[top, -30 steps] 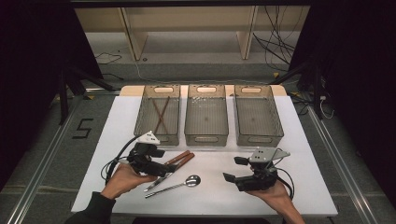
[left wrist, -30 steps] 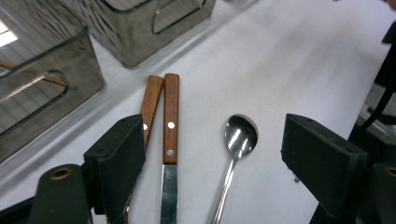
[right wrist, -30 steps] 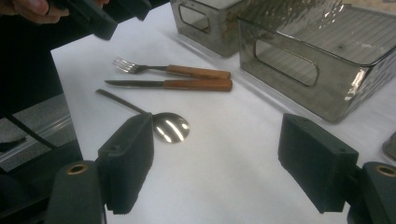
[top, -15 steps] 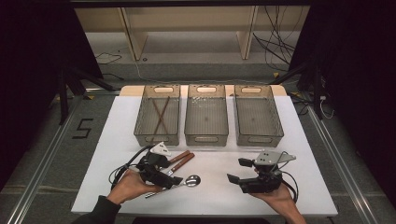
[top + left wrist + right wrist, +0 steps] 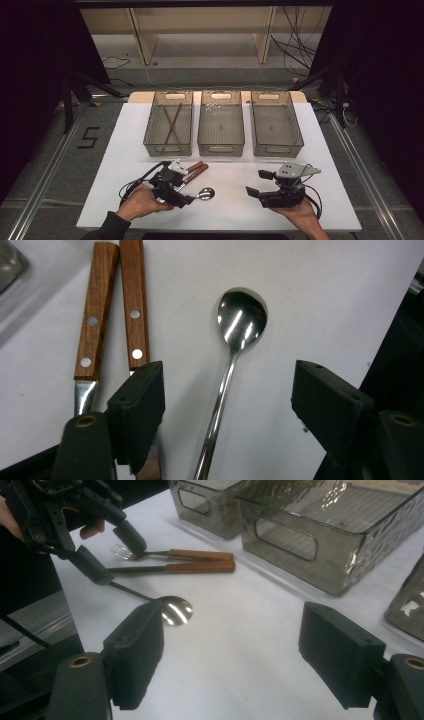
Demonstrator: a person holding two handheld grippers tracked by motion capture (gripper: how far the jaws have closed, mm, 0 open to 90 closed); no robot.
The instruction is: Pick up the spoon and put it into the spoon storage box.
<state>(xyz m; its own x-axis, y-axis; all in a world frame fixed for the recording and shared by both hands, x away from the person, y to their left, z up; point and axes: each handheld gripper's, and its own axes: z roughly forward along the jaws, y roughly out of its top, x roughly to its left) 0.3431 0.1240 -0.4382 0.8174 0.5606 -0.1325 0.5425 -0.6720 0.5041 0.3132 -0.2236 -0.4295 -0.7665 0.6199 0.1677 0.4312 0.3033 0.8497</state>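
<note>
High view: my left gripper (image 5: 187,197) sits low over the spoon (image 5: 204,193) on the white table (image 5: 125,150); my right gripper (image 5: 256,186) idles apart.

Left gripper view: jaws parted, just been closing, straddling the spoon's handle (image 5: 220,400) untouched; two wooden-handled utensils (image 5: 115,310) beside.

Right gripper view: jaws wide, empty.

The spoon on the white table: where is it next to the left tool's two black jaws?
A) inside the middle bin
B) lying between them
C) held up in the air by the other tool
B: in the left gripper view the spoon lies flat on the table, its handle running between the open jaws of the left tool, untouched by them.
</note>
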